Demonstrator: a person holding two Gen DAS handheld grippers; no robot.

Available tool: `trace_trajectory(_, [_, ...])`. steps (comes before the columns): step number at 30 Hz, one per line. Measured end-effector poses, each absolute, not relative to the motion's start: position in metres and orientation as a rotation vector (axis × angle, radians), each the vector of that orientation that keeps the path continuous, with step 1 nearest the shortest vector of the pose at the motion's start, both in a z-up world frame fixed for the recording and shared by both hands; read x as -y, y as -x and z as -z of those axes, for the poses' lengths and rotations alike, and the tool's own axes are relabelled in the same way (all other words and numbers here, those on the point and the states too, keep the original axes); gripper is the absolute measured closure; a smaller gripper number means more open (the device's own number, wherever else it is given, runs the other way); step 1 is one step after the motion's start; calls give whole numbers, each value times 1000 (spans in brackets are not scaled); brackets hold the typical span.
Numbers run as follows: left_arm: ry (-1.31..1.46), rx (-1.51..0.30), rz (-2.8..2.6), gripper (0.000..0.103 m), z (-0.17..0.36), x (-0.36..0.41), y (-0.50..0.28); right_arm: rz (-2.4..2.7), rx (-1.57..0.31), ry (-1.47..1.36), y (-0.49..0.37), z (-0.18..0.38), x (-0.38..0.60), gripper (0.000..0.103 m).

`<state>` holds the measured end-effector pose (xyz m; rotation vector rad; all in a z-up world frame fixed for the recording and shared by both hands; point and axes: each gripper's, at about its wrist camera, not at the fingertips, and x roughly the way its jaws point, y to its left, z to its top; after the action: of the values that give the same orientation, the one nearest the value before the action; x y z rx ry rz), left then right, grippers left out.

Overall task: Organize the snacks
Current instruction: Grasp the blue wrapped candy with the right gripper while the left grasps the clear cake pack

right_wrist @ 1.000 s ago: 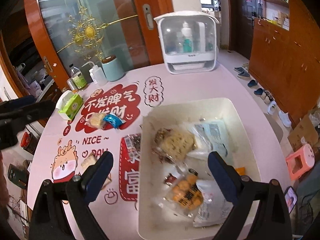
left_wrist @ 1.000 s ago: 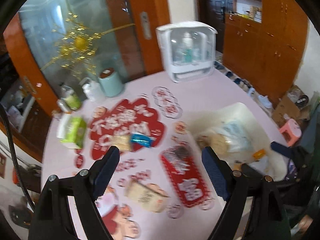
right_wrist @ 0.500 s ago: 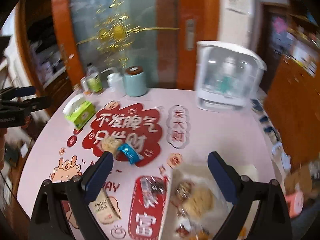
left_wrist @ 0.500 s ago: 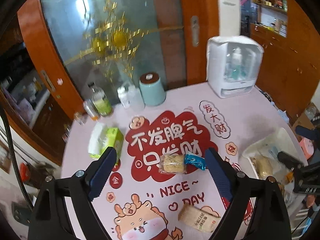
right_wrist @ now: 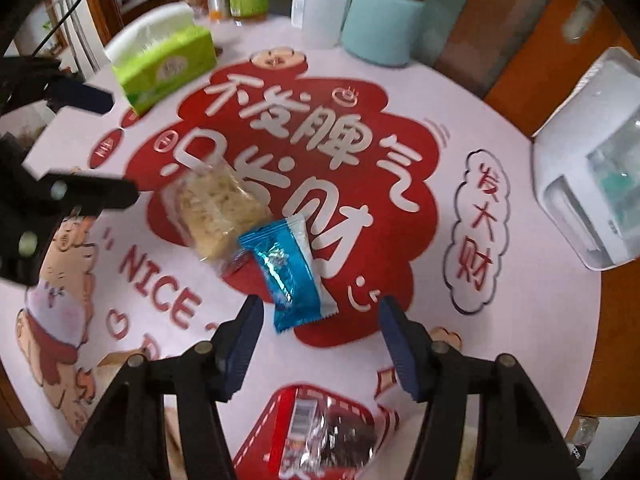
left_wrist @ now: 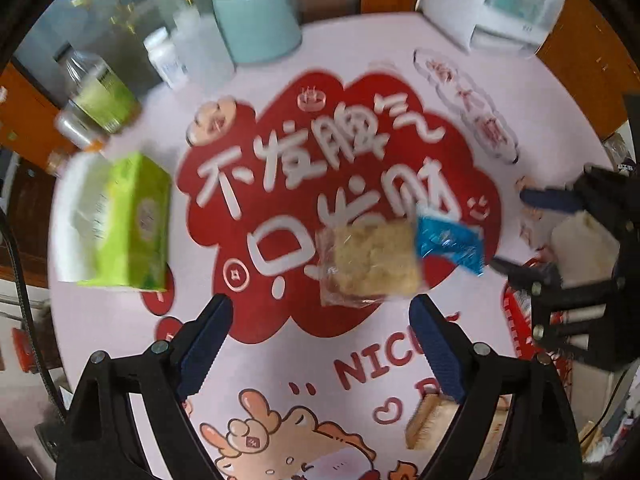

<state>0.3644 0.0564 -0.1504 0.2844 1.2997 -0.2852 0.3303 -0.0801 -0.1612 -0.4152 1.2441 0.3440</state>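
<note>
A clear-wrapped pale crispy snack (left_wrist: 374, 258) lies on the red-printed table mat, touching a blue foil packet (left_wrist: 450, 242) on its right. My left gripper (left_wrist: 320, 330) is open just in front of the crispy snack. My right gripper (right_wrist: 320, 322) is open just in front of the blue foil packet (right_wrist: 290, 276), with the crispy snack (right_wrist: 218, 212) to its left. The right gripper also shows at the right edge of the left wrist view (left_wrist: 532, 236). A dark snack in a clear wrapper (right_wrist: 332, 436) lies under the right gripper. A tan packet (left_wrist: 430, 426) lies by my left gripper's right finger.
A green tissue box (left_wrist: 128, 220) stands at the left. A teal canister (left_wrist: 256, 20), white bottles (left_wrist: 166, 58) and a green-labelled bottle (left_wrist: 102, 94) stand at the back. A white dispenser box (right_wrist: 592, 160) stands at the right. The table edge (right_wrist: 600, 264) curves near it.
Both grippers have dropped low and close to the table, the left towards the crispy snack and the right towards the blue packet. The white bin has left both views.
</note>
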Motion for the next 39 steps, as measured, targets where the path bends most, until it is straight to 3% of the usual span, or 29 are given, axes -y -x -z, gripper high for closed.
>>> trace_trajectory(7, [-221, -1324, 352, 14, 177, -63, -370, -377, -1354, 332, -354, 197, 72, 43])
trace_trajectory(8, [-220, -1321, 362, 14, 177, -60, -371, -383, -1366, 323, -355, 201, 71, 48])
trace_trajectory(9, [-217, -1319, 372, 14, 176, -58, -371, -382, -1378, 322, -355, 205, 70, 67])
trace_trajectory(12, [-206, -1320, 410, 14, 176, -47, -373, -364, -1387, 290, -355, 207, 74, 73])
trace_trajectory(26, [-338, -1371, 360, 14, 223, 8, -394, -244, -1400, -22, -321, 180, 141, 75])
trace_trajectory(33, [-326, -1364, 301, 6, 237, 13, -398, -248, -1408, -72, -296, 179, 146, 76])
trace_trajectory(35, [-308, -1354, 304, 14, 235, 12, -396, -253, -1400, -89, -288, 176, 145, 76])
trace_trajectory(37, [-283, -1356, 307, 33, 230, 8, -391, -262, -1385, -113, -281, 171, 144, 76])
trace_trajectory(39, [-299, -1367, 276, 34, 227, 5, -383, -272, -1365, -147, -272, 164, 143, 76])
